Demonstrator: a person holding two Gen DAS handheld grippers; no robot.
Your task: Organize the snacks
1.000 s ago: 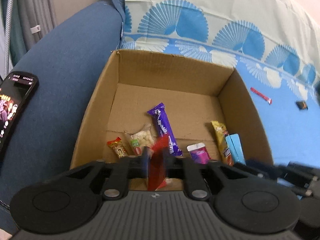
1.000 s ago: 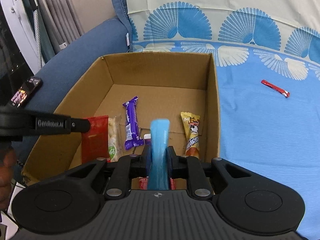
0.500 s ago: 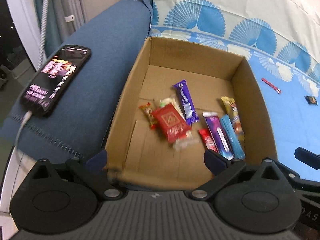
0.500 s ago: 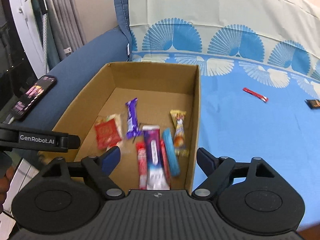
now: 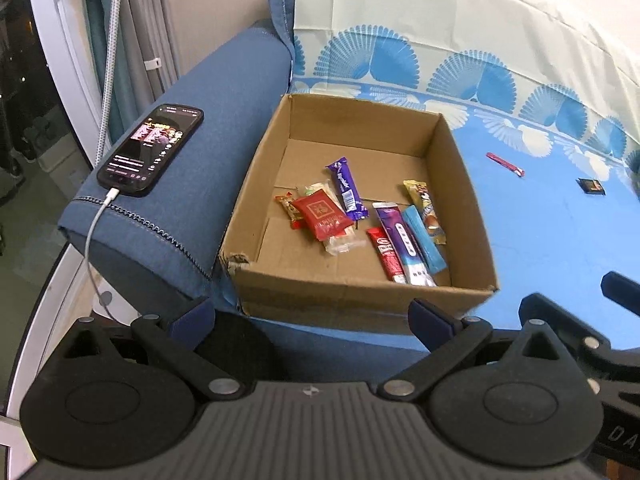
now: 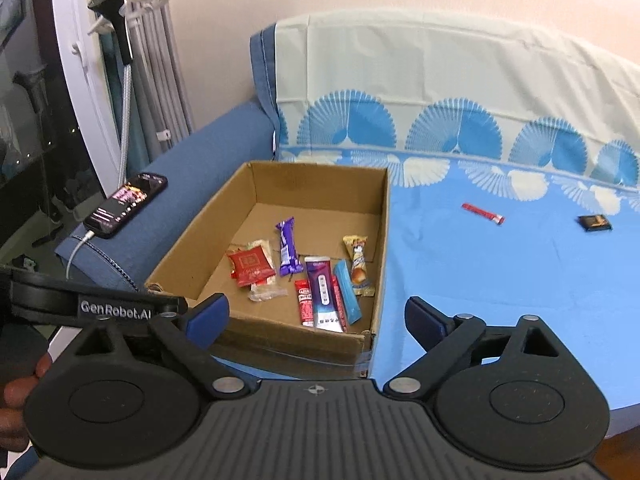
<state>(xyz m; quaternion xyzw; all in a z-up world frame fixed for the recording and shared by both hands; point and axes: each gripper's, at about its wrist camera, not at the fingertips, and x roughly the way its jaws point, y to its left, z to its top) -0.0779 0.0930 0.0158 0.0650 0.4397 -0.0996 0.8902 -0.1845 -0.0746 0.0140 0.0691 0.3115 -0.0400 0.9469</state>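
A cardboard box [image 5: 460, 184] [image 6: 384, 240] stands on the blue sheet and holds several snacks. Among them are a red packet [image 5: 322, 215] [image 6: 251, 266], a purple bar [image 5: 347, 189] [image 6: 287, 246], a light blue stick [image 5: 423, 233] [image 6: 347, 291] and a yellow bar [image 5: 425, 208] [image 6: 358, 264]. My left gripper [image 5: 312, 316] is open and empty, held back from the box's near wall. My right gripper [image 6: 316, 316] is open and empty, also short of the box. A red stick [image 5: 505, 163] [image 6: 482, 213] and a dark square packet [image 5: 591, 186] [image 6: 595, 222] lie on the sheet to the right.
A phone [image 5: 151, 148] [image 6: 126, 204] on a charging cable lies on the blue armrest left of the box. The sofa back, draped in fan-patterned cloth [image 6: 440, 128], rises behind. Curtains and a window frame stand at the far left.
Both grippers opened: the left let go of the red packet and the right let go of the light blue stick, both now in the box. Both grippers pulled back and up.
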